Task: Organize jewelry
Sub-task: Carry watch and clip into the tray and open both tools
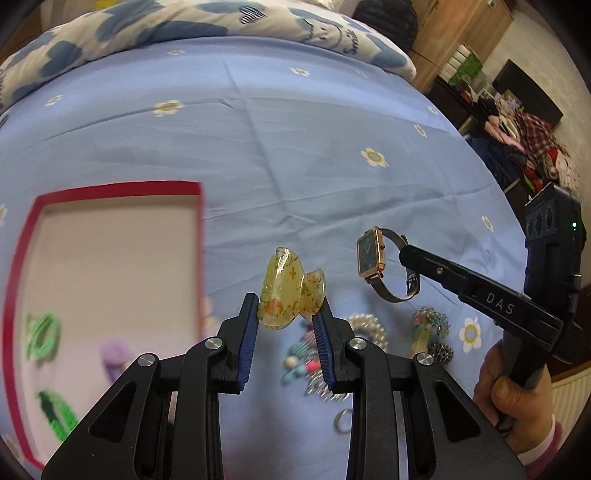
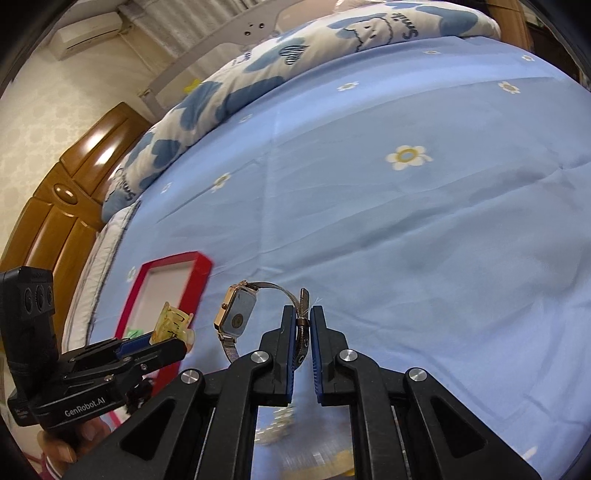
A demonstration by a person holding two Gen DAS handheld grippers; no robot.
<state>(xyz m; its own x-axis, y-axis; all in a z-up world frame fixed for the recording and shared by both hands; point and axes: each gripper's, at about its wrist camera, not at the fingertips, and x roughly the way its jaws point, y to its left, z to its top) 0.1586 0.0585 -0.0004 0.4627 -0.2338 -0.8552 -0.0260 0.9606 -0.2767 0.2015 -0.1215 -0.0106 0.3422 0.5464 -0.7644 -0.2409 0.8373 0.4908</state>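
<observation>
My left gripper [image 1: 288, 314] is shut on a yellow translucent hair claw clip [image 1: 290, 295] and holds it above the blue bedsheet; the clip also shows in the right wrist view [image 2: 173, 321]. My right gripper [image 2: 303, 321] is shut on the mesh strap of a rose-gold square wristwatch [image 2: 236, 310], which hangs in the air; the watch also shows in the left wrist view [image 1: 371, 254]. A red-rimmed box [image 1: 110, 188] lies to the left, holding green hair ties [image 1: 42, 338] and a purple item [image 1: 114, 354].
Loose jewelry lies on the sheet below the grippers: a pearl bracelet [image 1: 369, 328], beaded pieces [image 1: 432, 325], colourful beads [image 1: 299, 360] and a ring [image 1: 343, 421]. A patterned duvet [image 1: 184, 26] lies at the far side. A wooden headboard [image 2: 62, 206] stands at the left.
</observation>
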